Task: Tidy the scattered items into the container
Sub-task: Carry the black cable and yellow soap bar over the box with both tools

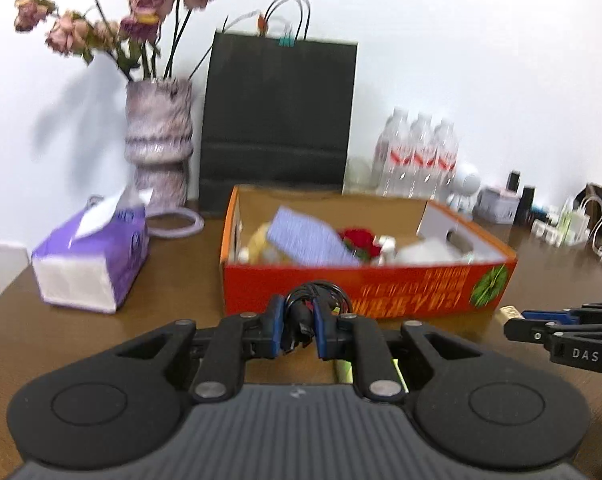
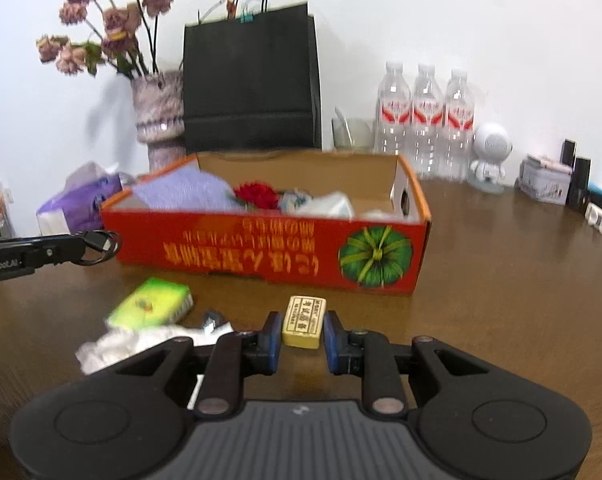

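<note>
Your left gripper point(image 1: 299, 330) has its jaws clenched on a coiled black cable point(image 1: 315, 294), lifted off the counter point(image 1: 173, 312) just short of the orange cardboard box point(image 1: 365, 284), which stands straight ahead of the jaws. Inside the box lie a lavender cloth point(image 1: 307, 238) and a red flower point(image 1: 359, 242). Your right gripper point(image 2: 303, 334) has its jaws standing apart on either side of a yellow eraser point(image 2: 303, 322) on the counter; whether the pads touch it cannot be told. To the left of those jaws lie a green packet point(image 2: 151, 302) and crumpled white paper point(image 2: 141, 342), all short of the box.
</note>
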